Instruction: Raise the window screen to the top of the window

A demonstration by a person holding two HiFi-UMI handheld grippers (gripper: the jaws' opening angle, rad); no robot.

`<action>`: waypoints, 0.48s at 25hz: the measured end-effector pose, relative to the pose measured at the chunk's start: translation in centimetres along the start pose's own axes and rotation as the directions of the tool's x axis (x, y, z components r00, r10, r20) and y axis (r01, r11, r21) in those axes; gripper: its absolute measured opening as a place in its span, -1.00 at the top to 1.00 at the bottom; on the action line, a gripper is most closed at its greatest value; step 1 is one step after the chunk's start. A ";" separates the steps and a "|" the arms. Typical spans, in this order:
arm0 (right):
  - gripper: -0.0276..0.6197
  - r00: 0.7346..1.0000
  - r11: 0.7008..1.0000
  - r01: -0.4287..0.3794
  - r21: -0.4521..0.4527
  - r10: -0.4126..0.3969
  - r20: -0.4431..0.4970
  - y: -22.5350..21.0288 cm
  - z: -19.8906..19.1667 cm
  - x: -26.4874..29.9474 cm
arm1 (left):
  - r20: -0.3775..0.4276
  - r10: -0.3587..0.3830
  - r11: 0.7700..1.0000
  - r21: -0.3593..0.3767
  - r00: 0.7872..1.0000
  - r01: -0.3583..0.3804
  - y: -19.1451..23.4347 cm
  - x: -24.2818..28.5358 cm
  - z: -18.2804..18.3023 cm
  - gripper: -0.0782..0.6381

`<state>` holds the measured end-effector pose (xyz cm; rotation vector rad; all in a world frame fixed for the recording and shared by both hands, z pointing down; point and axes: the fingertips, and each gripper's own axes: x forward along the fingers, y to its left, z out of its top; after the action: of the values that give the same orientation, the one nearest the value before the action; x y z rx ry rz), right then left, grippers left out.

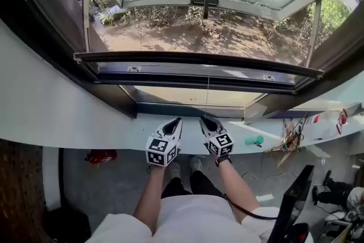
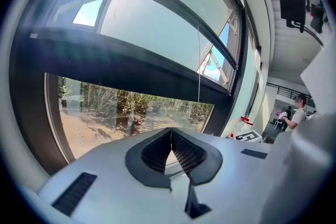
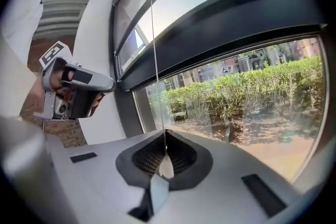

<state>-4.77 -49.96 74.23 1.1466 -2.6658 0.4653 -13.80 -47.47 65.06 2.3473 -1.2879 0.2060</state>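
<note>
The window screen's dark bottom rail [image 1: 199,60] crosses the window, with pale screen fabric [image 2: 157,23] above it and bare glass [image 1: 193,97] below. A thin pull cord [image 1: 208,88] hangs from the rail's middle. My right gripper [image 1: 206,121] [image 3: 166,136] is shut on this cord [image 3: 155,60], and the cord's white teardrop pull [image 3: 166,165] sits between the pads. My left gripper [image 1: 174,122] [image 2: 170,131] is just beside it on the left, shut with nothing between its jaws. The cord [image 2: 198,60] passes to its right. Both grippers are level with the sill.
A white sill [image 1: 114,134] runs under the window, holding a green object [image 1: 254,140], tangled wires [image 1: 293,139] and a white bottle with a red cap [image 1: 333,122]. A red object [image 1: 101,155] lies on the floor. A black monitor [image 1: 293,196] stands right. A person [image 2: 299,110] stands far off.
</note>
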 end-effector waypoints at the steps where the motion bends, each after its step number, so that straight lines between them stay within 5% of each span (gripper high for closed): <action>1: 0.94 1.000 1.000 0.000 0.003 0.000 0.001 0.3 0.1 -0.3 | 0.004 -0.014 1.000 0.009 1.000 0.014 -0.5 0.0 0.4 0.77; 12: 0.94 0.991 0.999 -0.033 -0.028 0.036 0.130 3.5 5.9 -3.2 | 0.047 -0.085 0.993 0.091 0.995 0.081 -3.2 -0.7 4.4 0.77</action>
<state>-5.55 -47.72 67.07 1.1631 -2.7985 0.3722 -11.88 -47.44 59.95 2.4911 -1.2246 0.1827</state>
